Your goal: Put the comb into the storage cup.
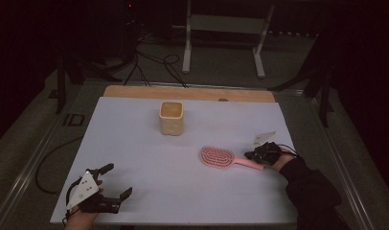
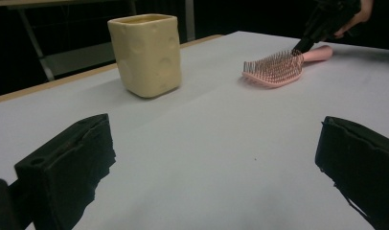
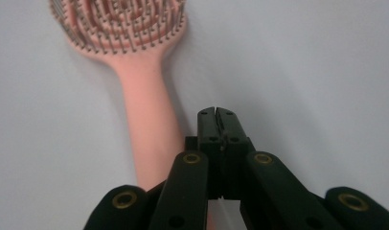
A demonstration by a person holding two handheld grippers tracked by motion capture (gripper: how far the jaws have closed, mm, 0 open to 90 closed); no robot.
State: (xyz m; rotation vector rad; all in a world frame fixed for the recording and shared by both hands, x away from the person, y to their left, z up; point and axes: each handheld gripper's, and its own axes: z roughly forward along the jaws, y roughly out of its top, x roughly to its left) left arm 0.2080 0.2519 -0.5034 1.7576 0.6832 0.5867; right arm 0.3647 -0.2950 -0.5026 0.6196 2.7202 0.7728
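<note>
Hairbrush [image 1: 217, 157], pink plastic: lies bristles up on the white worktop [image 1: 135, 143], near the yellow cup [image 1: 171, 117]. Likely light, stiff, smooth; best gripped mid-handle. Right tool [image 3: 217, 112] clenched empty just beside the handle; left tool [image 1: 120, 181] released, well apart.

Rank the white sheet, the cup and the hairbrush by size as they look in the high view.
1. White sheet, by far the largest.
2. Pink hairbrush, longest with its handle.
3. Yellow cup, though it stands farther from the camera, so the last two are unsure.
</note>
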